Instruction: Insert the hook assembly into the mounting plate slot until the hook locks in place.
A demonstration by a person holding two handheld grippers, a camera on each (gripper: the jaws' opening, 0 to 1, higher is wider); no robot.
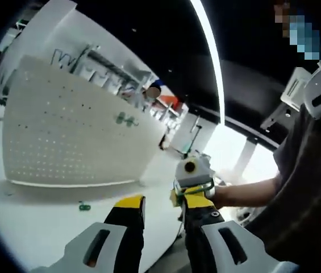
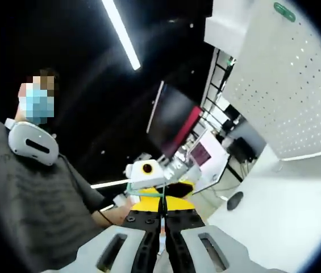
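Your white perforated pegboard mounting plate (image 1: 75, 136) stood upright on the table, a green hook (image 1: 126, 119) already hanging on its face. Another small green hook piece (image 1: 84, 207) lay before its base.

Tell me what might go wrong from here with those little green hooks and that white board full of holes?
One green hook lies loose on the white table, apart from both grippers, so it could be overlooked or knocked. The left gripper points past the pegboard, so the board may slip out of sight. The right gripper has its jaws shut and faces the other gripper, risking a bump.
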